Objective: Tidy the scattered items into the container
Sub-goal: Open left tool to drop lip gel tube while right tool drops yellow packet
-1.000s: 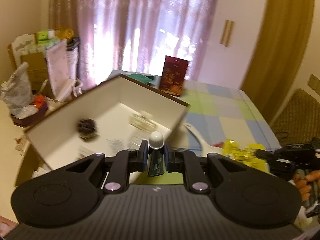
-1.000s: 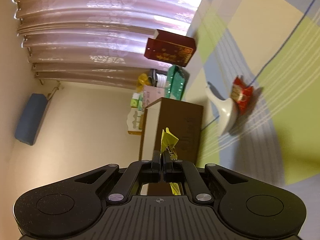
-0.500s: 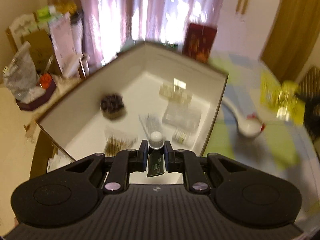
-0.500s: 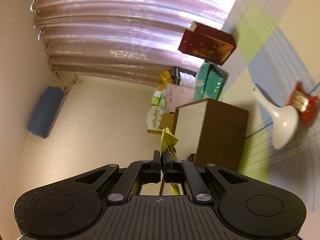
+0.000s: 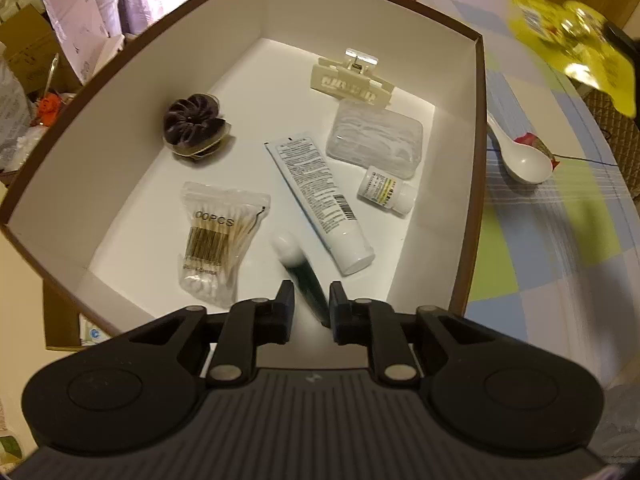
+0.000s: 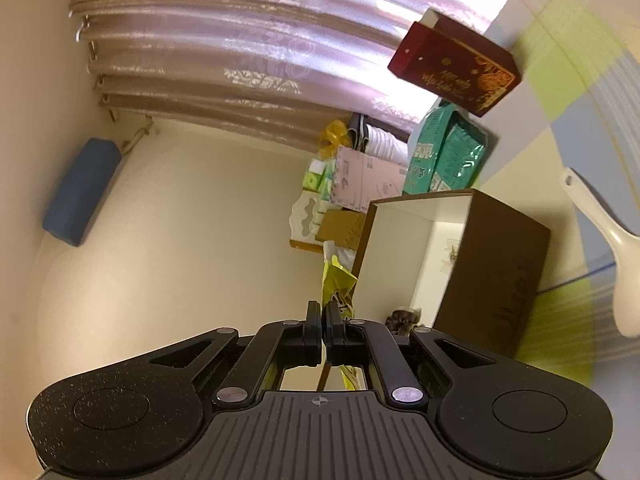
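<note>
— Cardboard box (image 5: 474,168) first: how full is it, and what are you letting go of?

— Your left gripper (image 5: 310,300) hangs over the box's near end with its jaws opening. The dark green tube (image 5: 306,276) with the white cap sits between them, tilted and blurred, and the pads look clear of it, so I judge it is dropping in. Already on the box floor you have a bag of cotton swabs (image 5: 218,236), a white tube (image 5: 320,200), a small pill bottle (image 5: 386,192), a clear plastic case (image 5: 374,140), a cream hair claw (image 5: 352,80) and a dark scrunchie (image 5: 194,126).

— And the other hand?

— Your right gripper (image 6: 324,330) has its jaws together, clamped on a yellow packet (image 6: 338,288), carried in the air beside the box and not yet over the opening.

— What is left?

— On the checked worktop (image 5: 540,248), just outside the box's right wall, a white spoon (image 5: 520,160) lies against a small red wrapper (image 5: 538,146). By my reckoning you are most of the way through: the packet, the spoon and the wrapper remain, as far as these views reach.
</note>
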The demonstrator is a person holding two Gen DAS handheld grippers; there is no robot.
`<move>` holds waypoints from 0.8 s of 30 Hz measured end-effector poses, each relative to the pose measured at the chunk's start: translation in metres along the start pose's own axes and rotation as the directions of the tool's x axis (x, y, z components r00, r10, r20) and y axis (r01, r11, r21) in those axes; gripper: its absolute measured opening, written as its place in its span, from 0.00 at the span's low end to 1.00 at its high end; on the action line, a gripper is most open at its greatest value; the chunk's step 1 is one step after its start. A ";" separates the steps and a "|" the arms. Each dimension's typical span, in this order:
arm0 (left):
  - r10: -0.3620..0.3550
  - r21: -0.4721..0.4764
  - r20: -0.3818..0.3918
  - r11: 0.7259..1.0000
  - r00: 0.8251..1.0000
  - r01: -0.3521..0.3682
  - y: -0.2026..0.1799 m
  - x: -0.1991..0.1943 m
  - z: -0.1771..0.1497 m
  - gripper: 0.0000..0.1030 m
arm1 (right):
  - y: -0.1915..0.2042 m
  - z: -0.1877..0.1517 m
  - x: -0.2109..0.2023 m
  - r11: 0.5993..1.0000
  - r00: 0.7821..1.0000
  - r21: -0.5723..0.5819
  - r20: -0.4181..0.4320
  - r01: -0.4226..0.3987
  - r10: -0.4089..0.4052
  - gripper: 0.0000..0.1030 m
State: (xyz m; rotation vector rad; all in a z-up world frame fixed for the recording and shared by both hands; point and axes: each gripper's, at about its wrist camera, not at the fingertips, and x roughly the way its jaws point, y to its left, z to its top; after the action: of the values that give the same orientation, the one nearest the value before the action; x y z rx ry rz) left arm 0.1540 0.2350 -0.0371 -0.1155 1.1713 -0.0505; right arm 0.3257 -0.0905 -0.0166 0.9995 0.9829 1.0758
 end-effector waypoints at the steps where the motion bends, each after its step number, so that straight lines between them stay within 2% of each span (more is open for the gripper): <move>1: -0.004 0.000 0.002 1.000 1.000 0.004 0.001 0.000 0.000 0.20 | 0.002 0.001 0.006 1.000 1.000 -0.010 -0.009 0.005 -0.005 0.06; 7: 0.009 -0.012 0.053 1.000 0.999 -0.008 0.012 -0.012 -0.001 0.23 | 0.009 0.002 0.048 0.996 0.994 -0.084 -0.097 0.042 -0.051 0.06; 9: 0.026 -0.011 0.074 1.000 0.997 -0.025 0.016 -0.018 0.000 0.29 | 0.010 -0.001 0.064 0.992 0.988 -0.113 -0.133 0.061 -0.076 0.06; 12: 0.048 -0.017 0.101 0.999 0.994 -0.046 0.026 -0.028 0.003 0.31 | 0.010 -0.007 0.088 0.984 0.973 -0.154 -0.195 0.091 -0.121 0.06; 15: 0.072 -0.021 0.125 0.997 0.989 -0.070 0.037 -0.037 0.006 0.31 | 0.009 -0.019 0.113 0.973 0.949 -0.194 -0.265 0.123 -0.173 0.06; 18: 0.088 -0.031 0.146 0.996 0.985 -0.084 0.046 -0.045 0.009 0.32 | 0.008 -0.035 0.140 0.954 0.905 -0.246 -0.346 0.168 -0.249 0.06; 22: 0.099 -0.039 0.155 0.995 0.983 -0.094 0.056 -0.050 0.011 0.32 | 0.007 -0.058 0.175 0.911 0.804 -0.344 -0.460 0.229 -0.376 0.06; 24: 0.098 -0.036 0.156 0.995 0.983 -0.094 0.059 -0.052 0.010 0.33 | 0.005 -0.067 0.186 0.900 0.768 -0.375 -0.501 0.224 -0.399 0.06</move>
State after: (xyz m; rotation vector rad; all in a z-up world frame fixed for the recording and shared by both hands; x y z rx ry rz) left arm 0.1420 0.2992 0.0072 -0.0862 1.0181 0.0599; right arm 0.2949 0.1013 -0.0531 0.2318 1.3664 1.2117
